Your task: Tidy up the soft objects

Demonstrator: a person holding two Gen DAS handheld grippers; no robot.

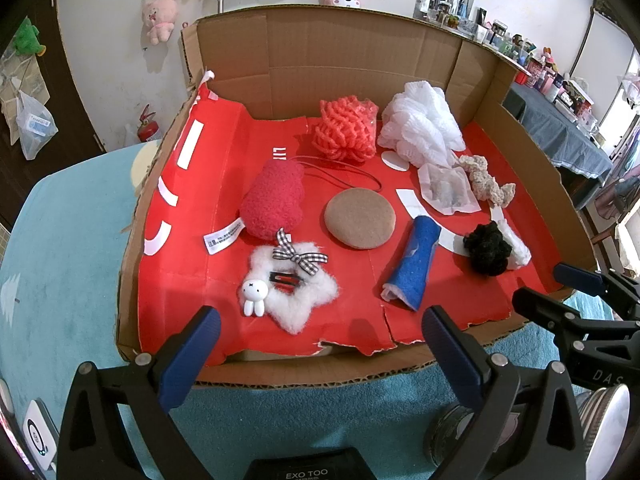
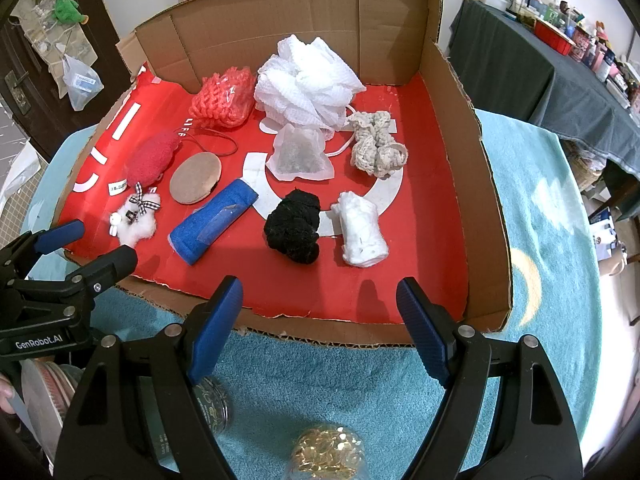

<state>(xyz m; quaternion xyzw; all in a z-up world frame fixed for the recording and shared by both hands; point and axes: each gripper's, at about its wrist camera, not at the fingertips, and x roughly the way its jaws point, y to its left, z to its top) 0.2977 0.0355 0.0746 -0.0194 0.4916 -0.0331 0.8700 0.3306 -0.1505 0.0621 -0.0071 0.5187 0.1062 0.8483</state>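
A cardboard tray [image 1: 360, 56] with a red floor holds several soft things: a white bath pouf [image 1: 420, 124], a coral knit piece [image 1: 346, 128], a red fuzzy pouch [image 1: 274, 200], a tan round puff [image 1: 360, 218], a white fluffy star clip [image 1: 294, 292], a blue rolled cloth [image 1: 412, 264], a black scrunchie [image 1: 488, 248], a white roll [image 2: 362, 232], a beige scrunchie [image 2: 376, 144] and a mesh sachet [image 2: 300, 154]. My left gripper [image 1: 320, 344] is open and empty at the tray's front edge. My right gripper [image 2: 320, 320] is open and empty at the front edge, right of the left one.
The tray sits on a teal fluffy cover [image 2: 532, 216]. Jars stand below the grippers, one with gold rings [image 2: 326, 452]. A dark-clothed table [image 2: 520, 68] with clutter stands to the right. A door [image 2: 40, 60] is at the left.
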